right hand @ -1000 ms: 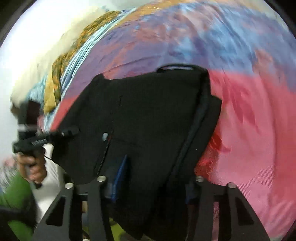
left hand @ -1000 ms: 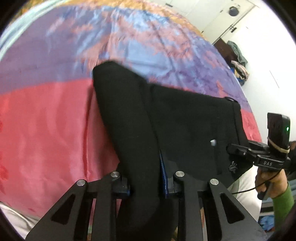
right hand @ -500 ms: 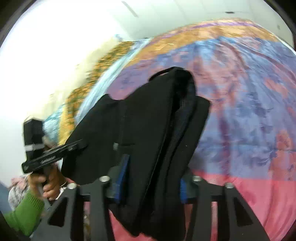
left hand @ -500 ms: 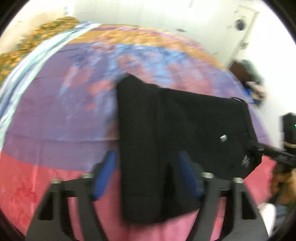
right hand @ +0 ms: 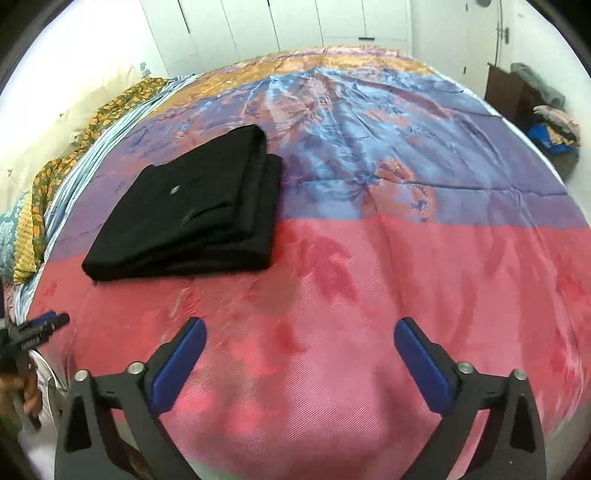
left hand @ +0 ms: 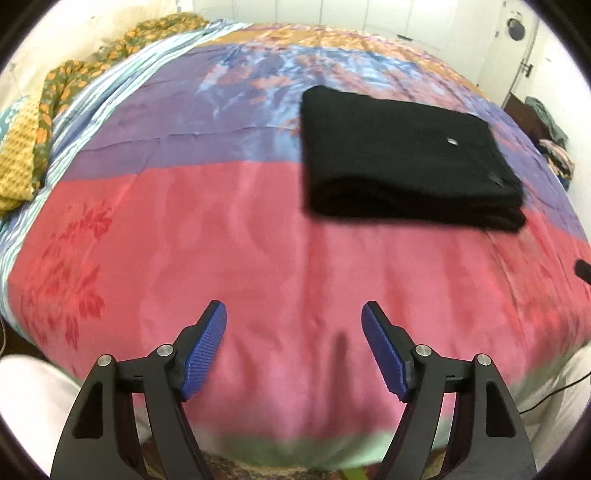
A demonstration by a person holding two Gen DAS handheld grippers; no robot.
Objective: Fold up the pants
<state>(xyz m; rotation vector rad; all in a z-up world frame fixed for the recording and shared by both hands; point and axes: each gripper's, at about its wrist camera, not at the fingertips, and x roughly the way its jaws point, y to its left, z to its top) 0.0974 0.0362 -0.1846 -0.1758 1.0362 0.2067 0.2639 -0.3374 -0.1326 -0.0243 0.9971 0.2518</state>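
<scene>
While the pants (left hand: pixel 402 155) are lying folded on the bed (left hand: pixel 258 258), both grippers, left (left hand: pixel 293 347) and right (right hand: pixel 299 363), are hovering with fingers spread, empty; soft, limp cloth, best pinched at the stacked edge

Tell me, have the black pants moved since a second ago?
Yes. The black pants left both tongs and now lie folded farther up the bedspread, across its purple-pink boundary, clear of the open left tongs.

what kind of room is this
Most likely a bedroom. The folded black pants lie on a wide bed under a shiny pink, purple and blue bedspread, with a pillow at the far left and white closet doors along the back wall.
</scene>
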